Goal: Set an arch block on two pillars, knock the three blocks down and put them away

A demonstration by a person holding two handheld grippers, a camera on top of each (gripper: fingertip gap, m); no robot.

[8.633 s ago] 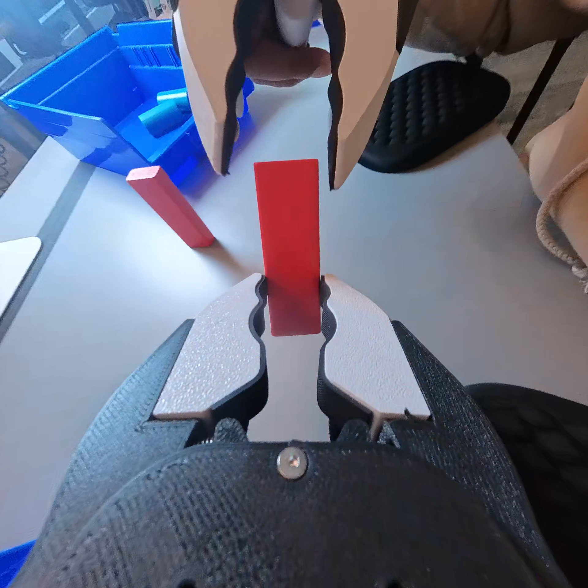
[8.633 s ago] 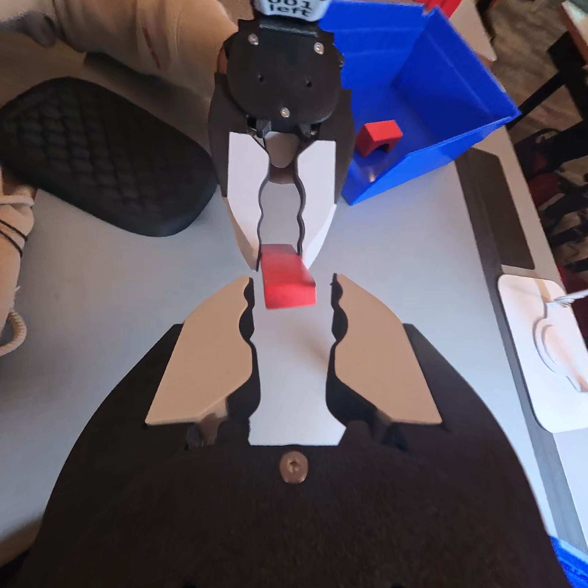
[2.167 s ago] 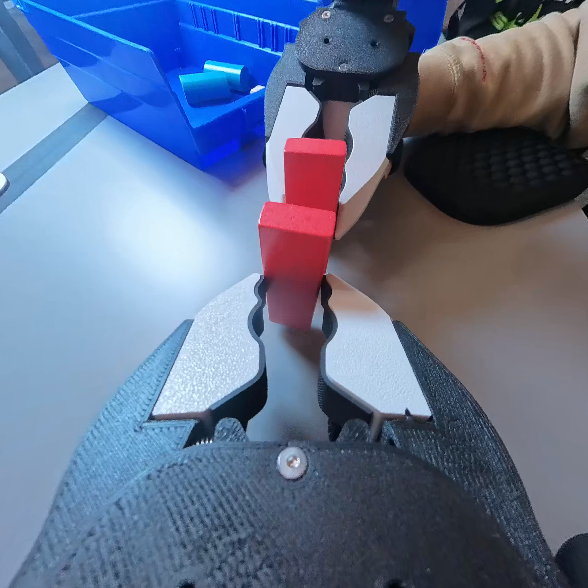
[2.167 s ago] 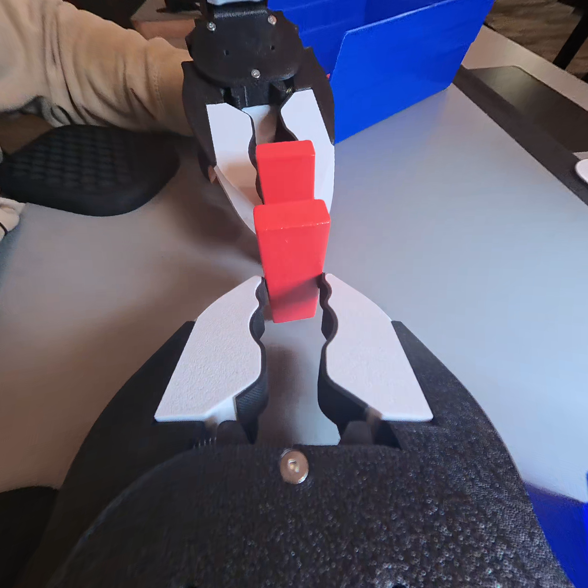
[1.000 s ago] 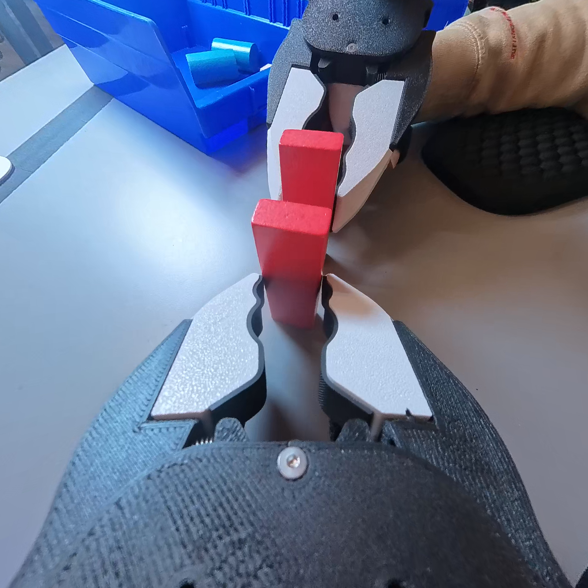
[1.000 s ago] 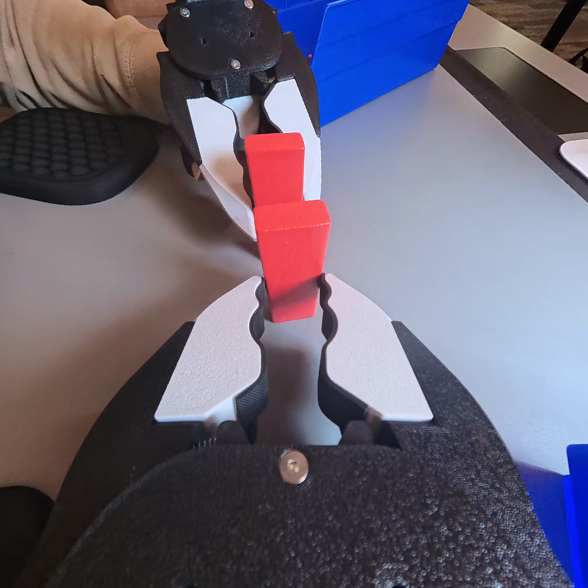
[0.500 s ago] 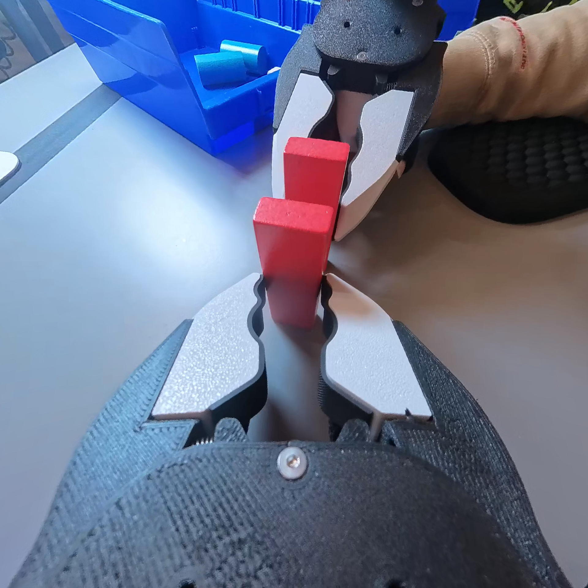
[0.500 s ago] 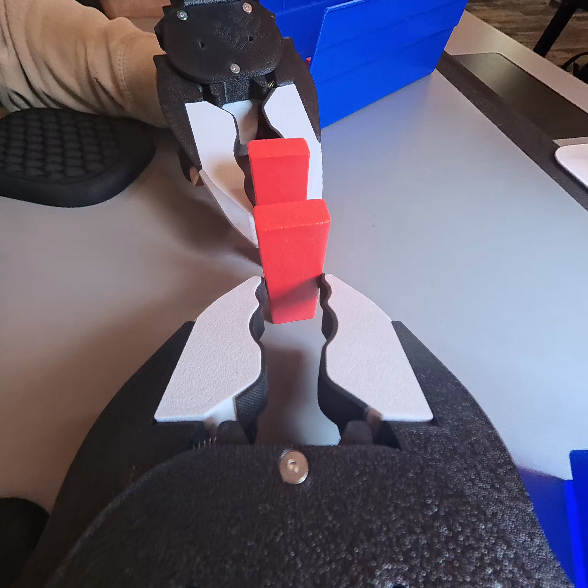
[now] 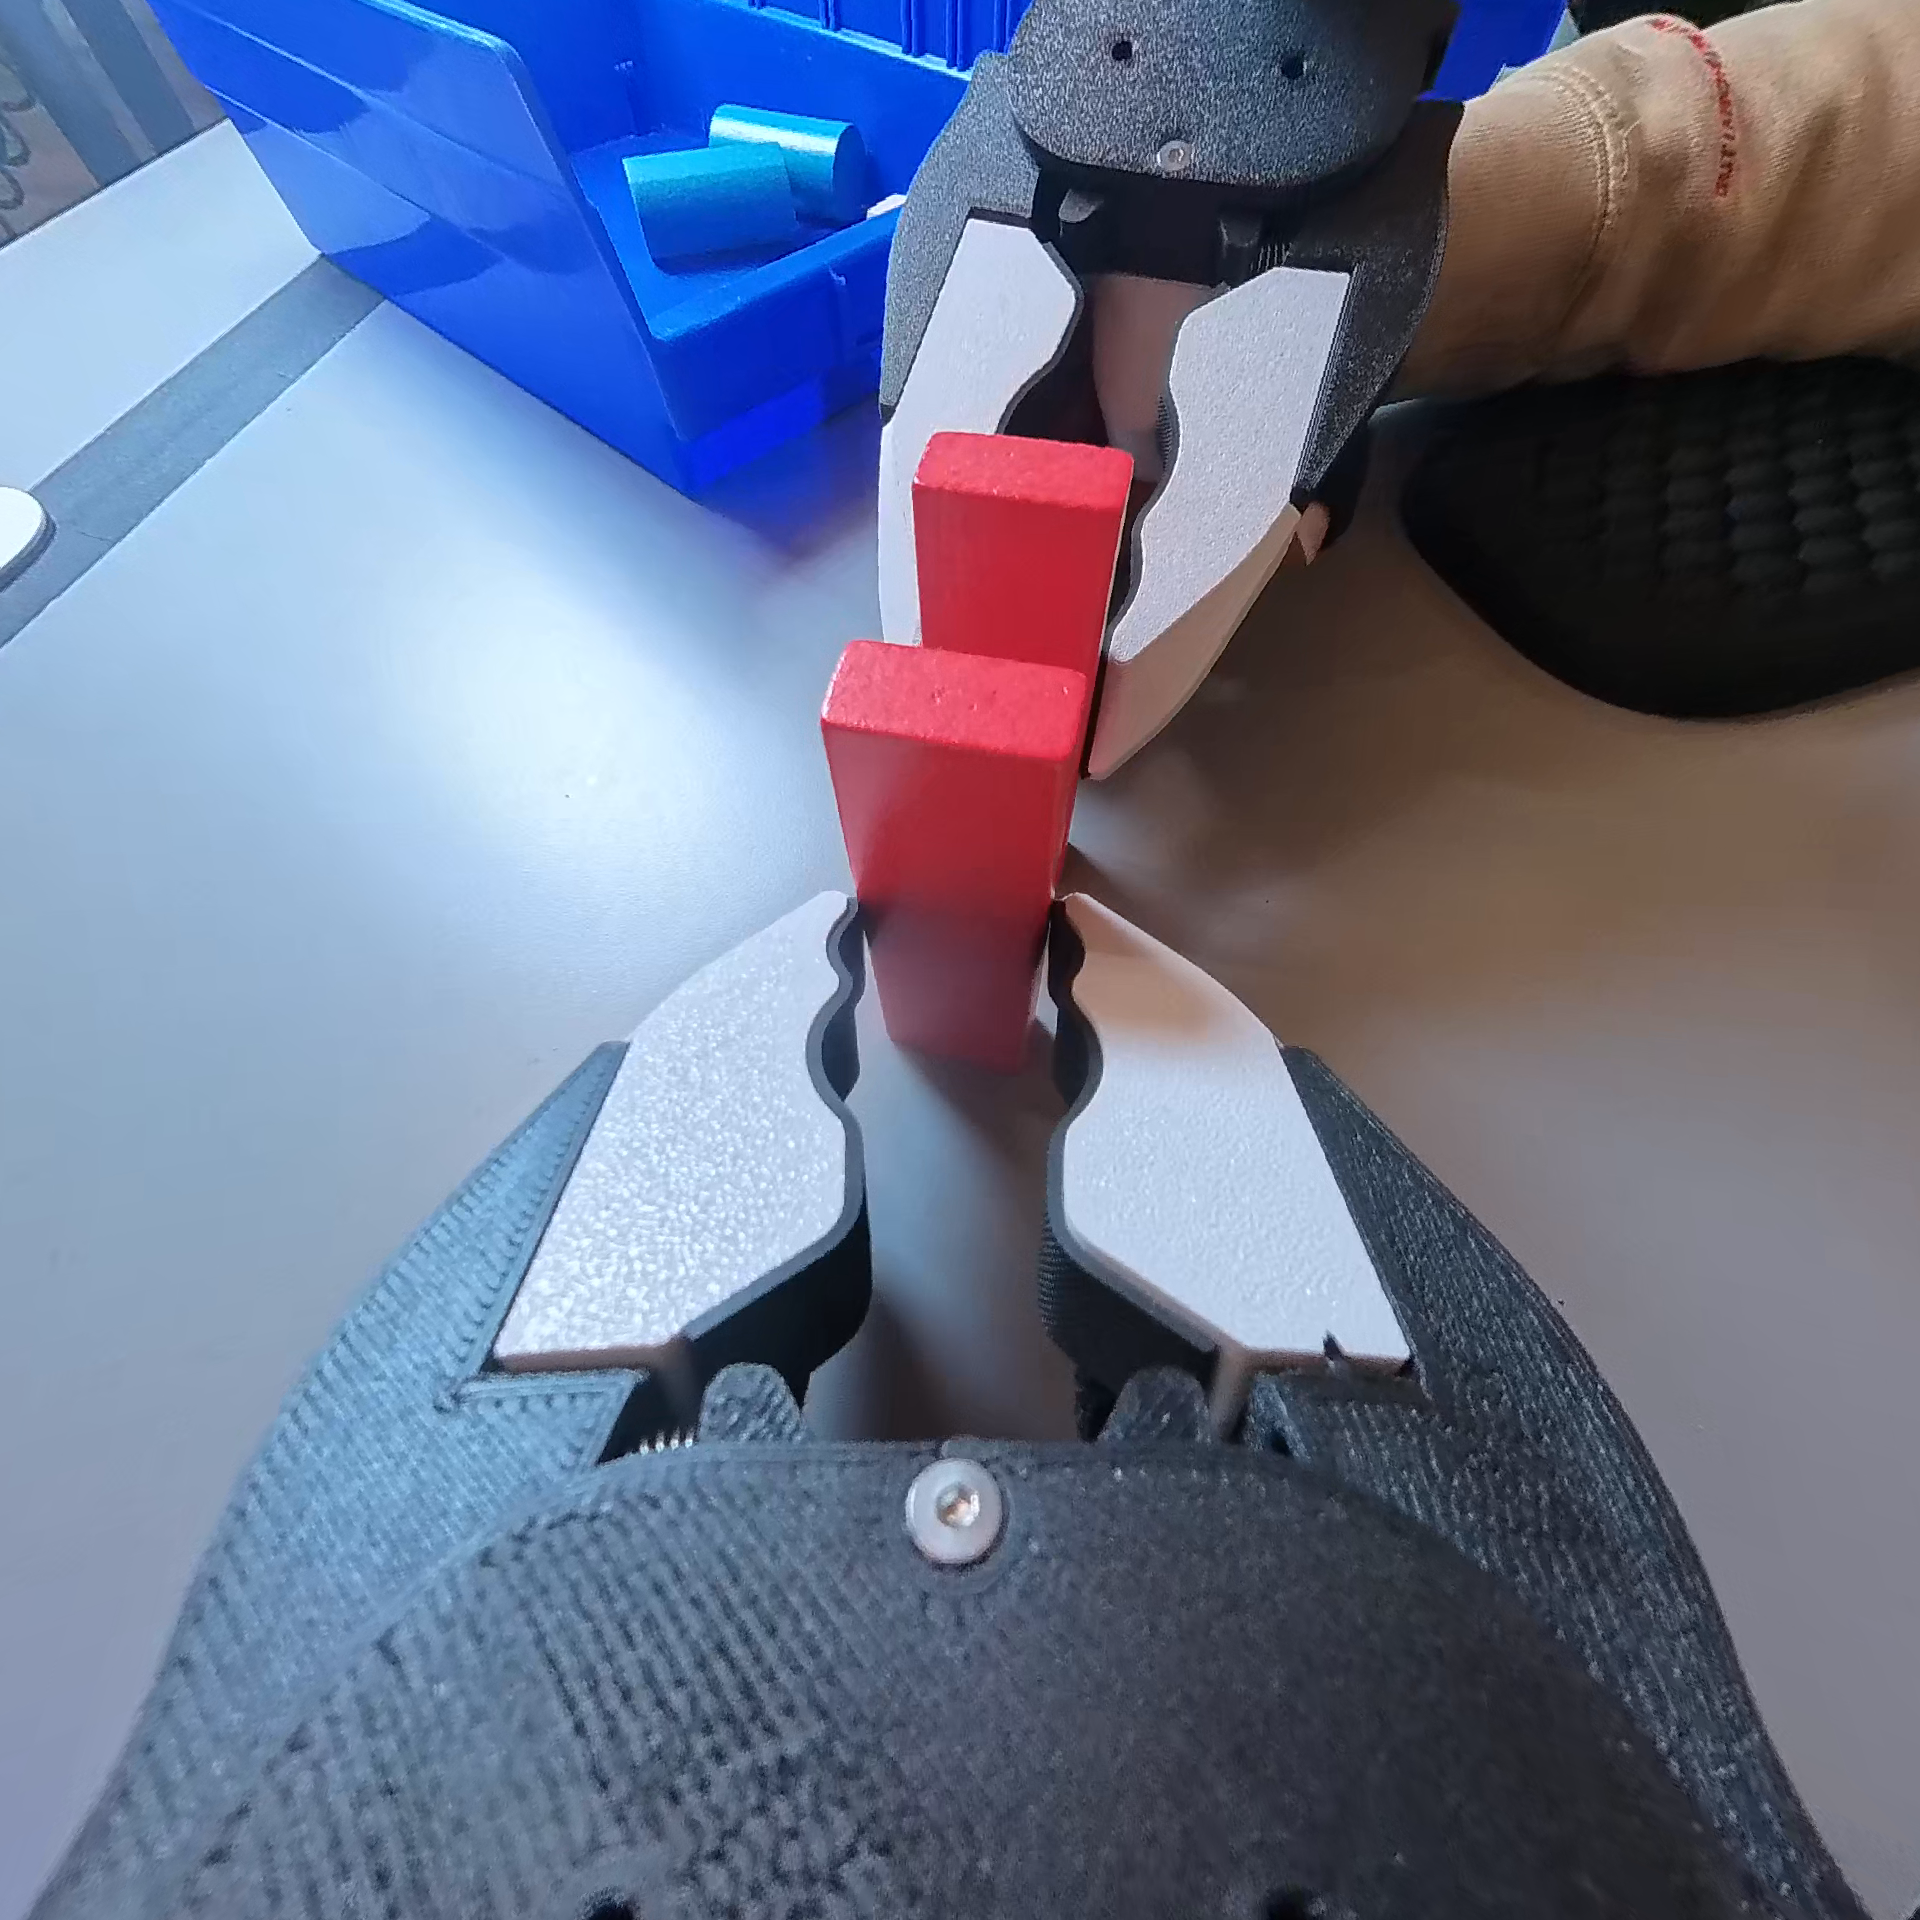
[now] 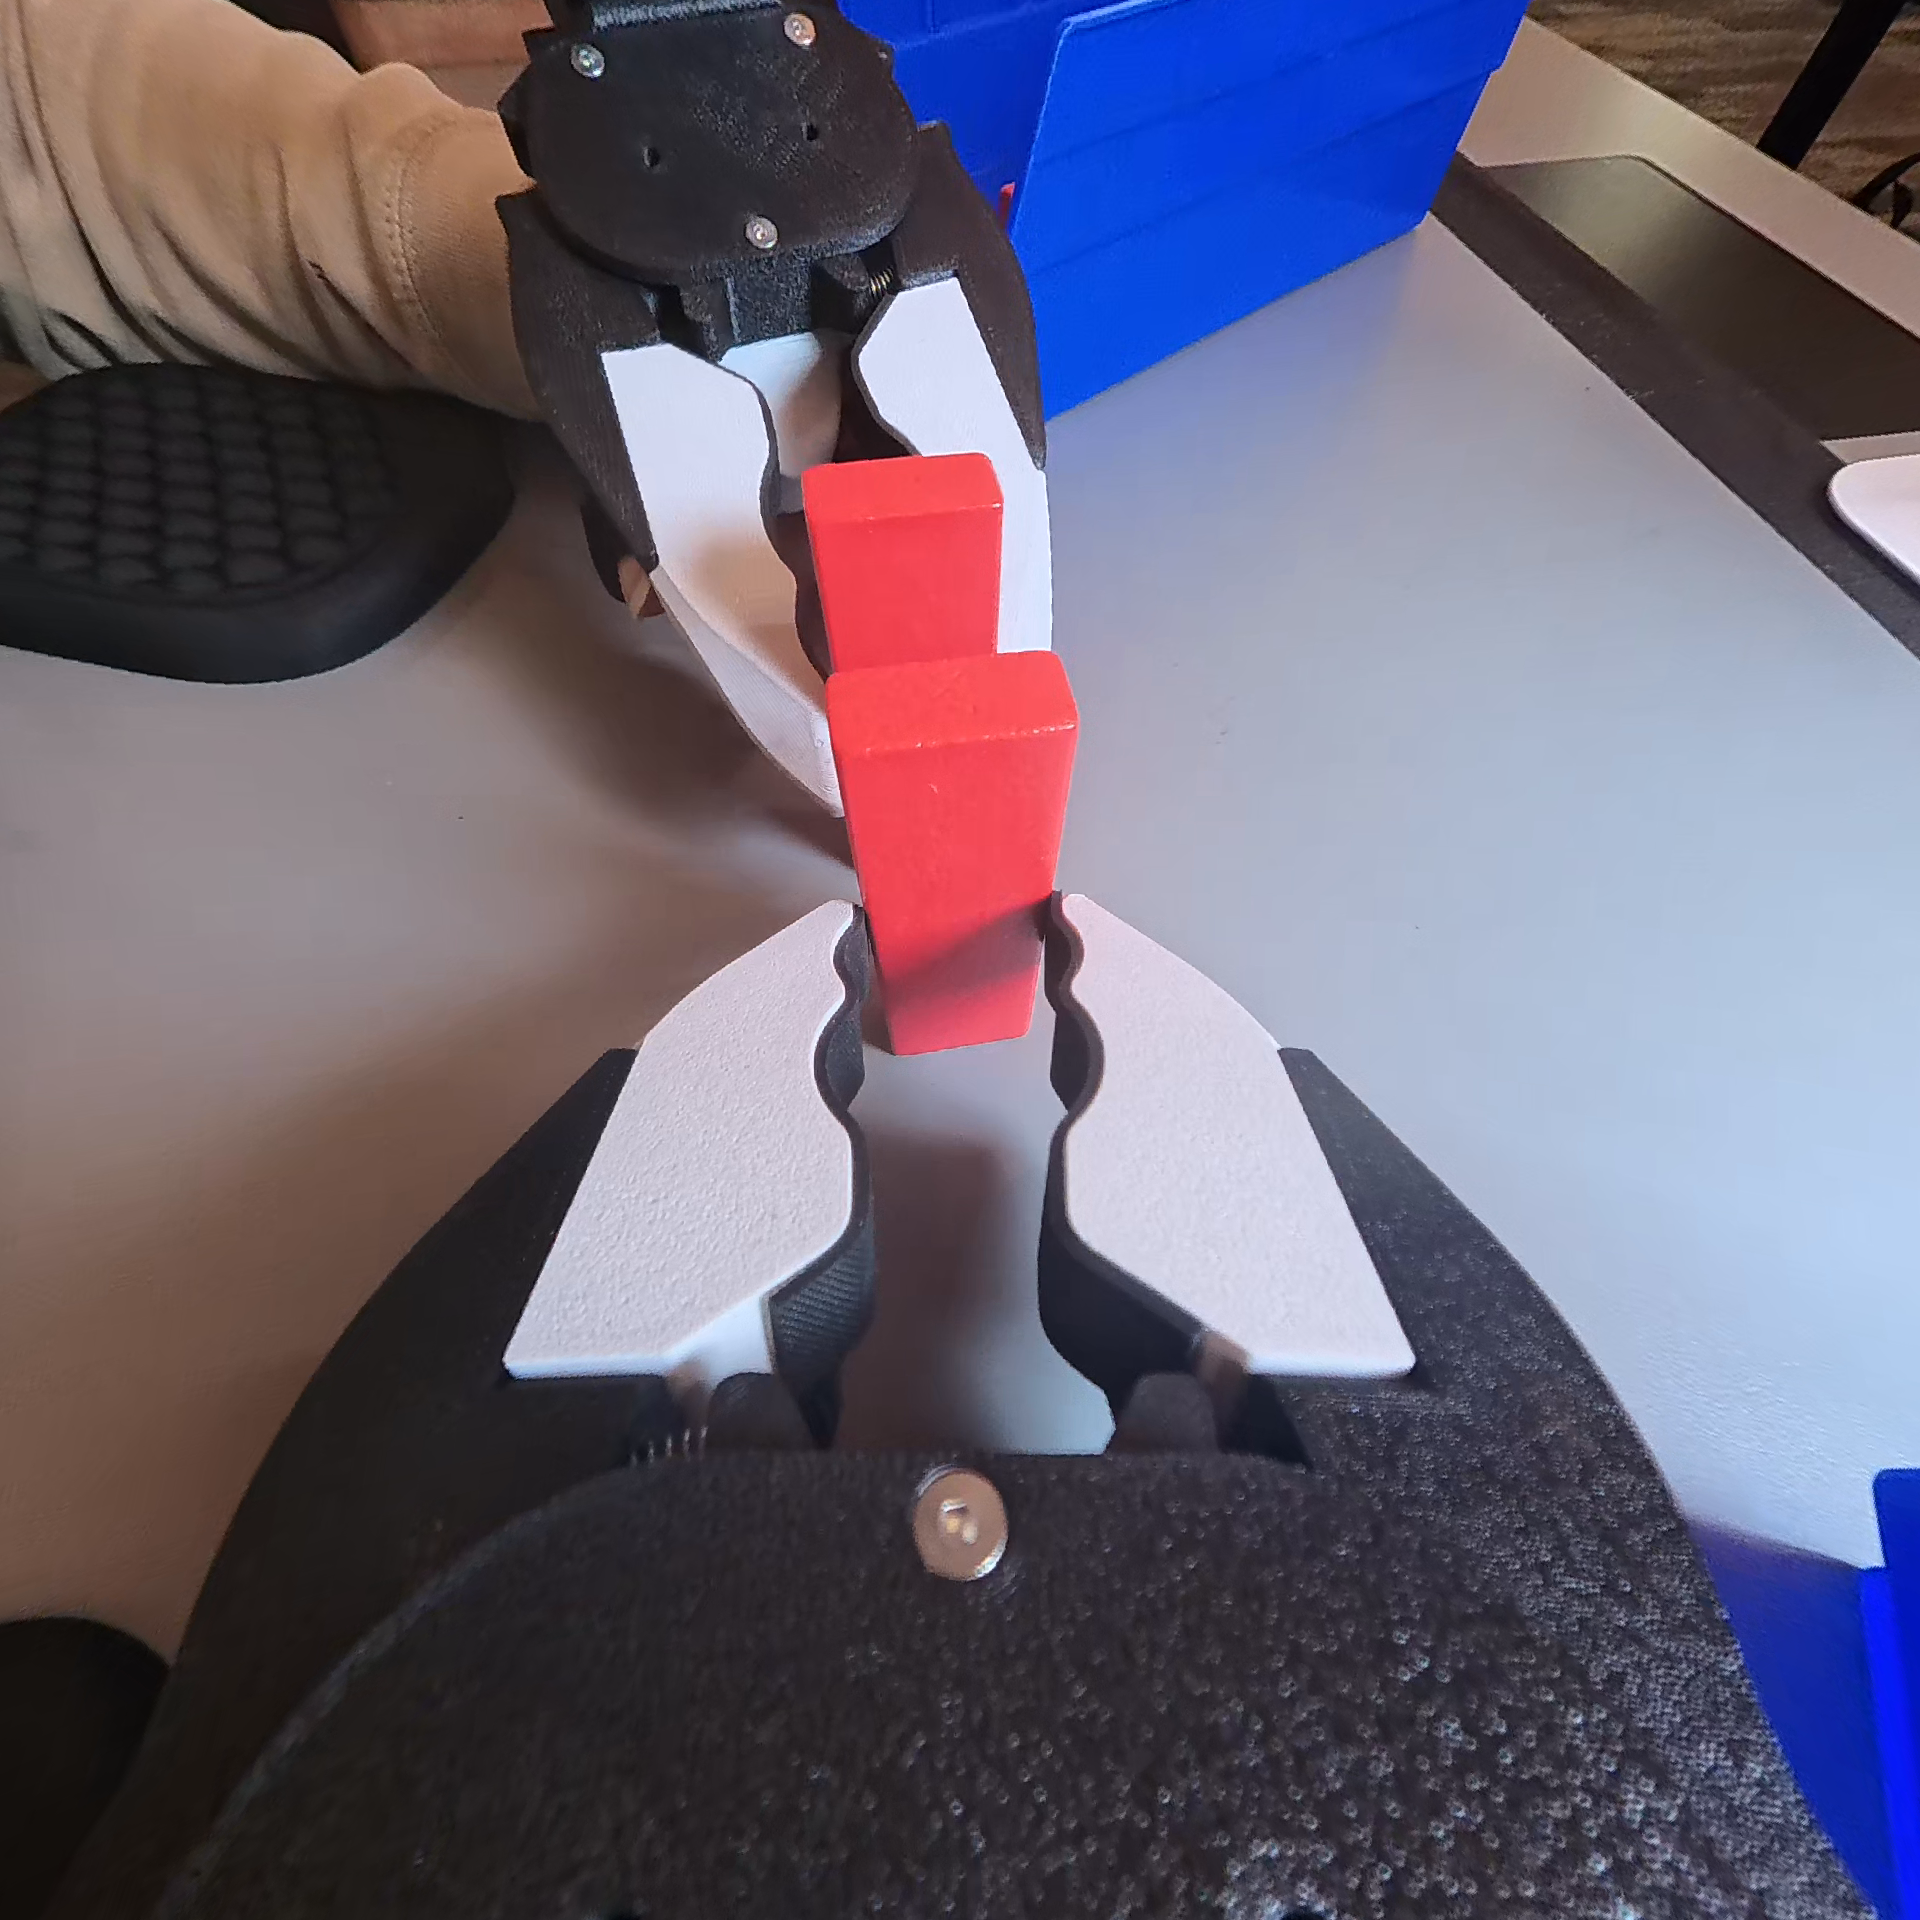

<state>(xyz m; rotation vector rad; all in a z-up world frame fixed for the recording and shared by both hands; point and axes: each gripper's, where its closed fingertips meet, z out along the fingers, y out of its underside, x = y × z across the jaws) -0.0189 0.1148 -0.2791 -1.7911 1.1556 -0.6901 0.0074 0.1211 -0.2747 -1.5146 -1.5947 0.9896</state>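
Observation:
Two red pillar blocks stand upright on the grey table, one close behind the other. My left gripper (image 9: 954, 914) is shut on the lower part of the near pillar (image 9: 951, 790) in the left wrist view. Behind it, the right gripper's fingers (image 9: 1226, 416) clasp the far pillar (image 9: 1018, 561). In the right wrist view, my right gripper (image 10: 954, 914) is shut on the near pillar (image 10: 951, 821), and the left gripper's fingers (image 10: 696, 488) hold the far pillar (image 10: 899, 561). Only a red sliver (image 10: 1005, 197) shows at the bin's edge; I cannot tell whether it is the arch block.
A blue bin (image 9: 499, 208) holding blue cylinders (image 9: 717, 197) stands beyond the pillars, also in the right wrist view (image 10: 1226, 208). A black textured pad (image 9: 1662, 540) lies beside them. A white object (image 10: 1881, 509) and a dark strip (image 10: 1662, 343) are at the table's right; another blue bin edge (image 10: 1860, 1662) is near. Left and right tips are no more than a few centimetres apart.
Since 8.6 s ago the right gripper has shut on the second pillar, which lay on the table, and both now stand upright together. In the last second both grippers shifted only slightly.

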